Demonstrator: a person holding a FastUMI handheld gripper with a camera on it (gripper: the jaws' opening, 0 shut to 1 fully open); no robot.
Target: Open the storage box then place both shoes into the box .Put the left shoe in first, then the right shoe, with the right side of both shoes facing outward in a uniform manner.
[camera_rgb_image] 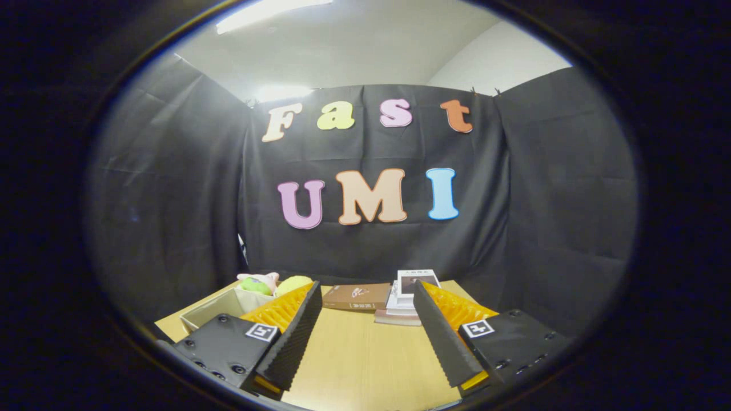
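The gripper (365, 319) is hovering released above the worktop (365, 354), its fingers spread wide and grasping nothing. Beyond the fingers, a brown book (357, 297) is lying flat just left of a stack of books (411, 297), and a fabric bin (220, 311) holding plush toys (274, 283) is sitting further left. Neither shoes nor storage box are appearing, so I cannot judge their handling; presumably shoes are light, best pinched at the stiffer heel collar.

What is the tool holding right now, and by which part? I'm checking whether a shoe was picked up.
Nothing. The tool is open, fingers apart, with only bare wooden table between them.
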